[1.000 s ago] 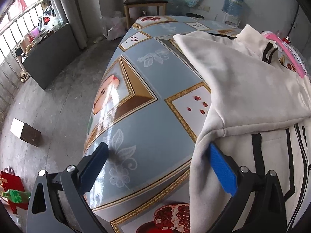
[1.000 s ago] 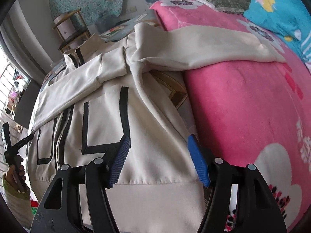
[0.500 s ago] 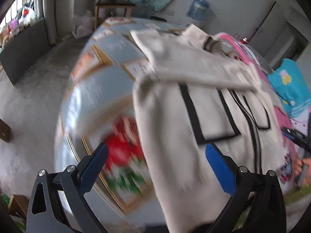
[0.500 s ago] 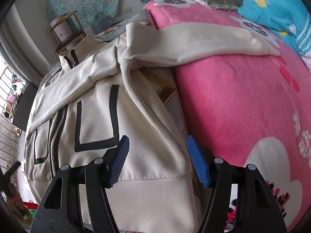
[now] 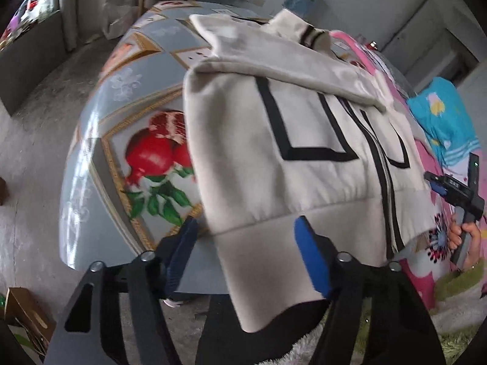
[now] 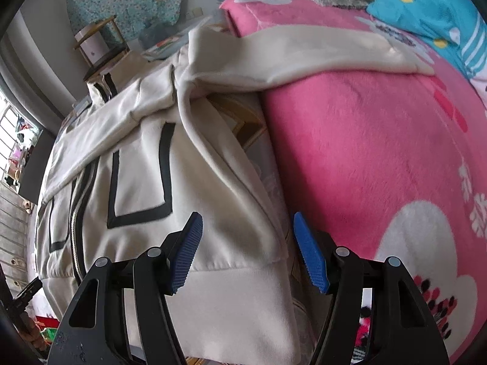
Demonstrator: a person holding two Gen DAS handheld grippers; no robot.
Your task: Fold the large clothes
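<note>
Left gripper [image 5: 245, 254] hanging at the near left corner of the jacket [image 5: 274, 158], jaws having just been narrowing. Hem band [image 5: 261, 261] is lying between the blue pads [image 5: 310, 261]; the right pad is showing in front of the cloth, the left pad sitting just off the cloth's side edge. No pinch visible, so reading it as released, straddling the corner.

Right gripper [image 6: 246, 251] is sitting at the opposite hem corner [image 6: 243, 298], jaws part open, cloth between and below the pads, neither pad pressing. Also released.

The cream jacket with black trim is lying face up, zipper [image 6: 76, 231] closed, across a table with a pomegranate-print cover [image 5: 137, 152]; its hem is drooping over the near table edge toward both grippers. Long axis is running straight away from the tongs, hem near, collar [image 5: 307, 30] far. One sleeve is lying folded across the chest; the other sleeve [image 6: 319, 51] is stretching sideways onto the pink blanket [image 6: 380, 152].

Judgement: each hand is the nearer one to its own hem corner, so both closing on the band and carrying it toward the collar looks like the coming move. The outflung sleeve on the right-hand side is not yet tucked and may drag.
</note>
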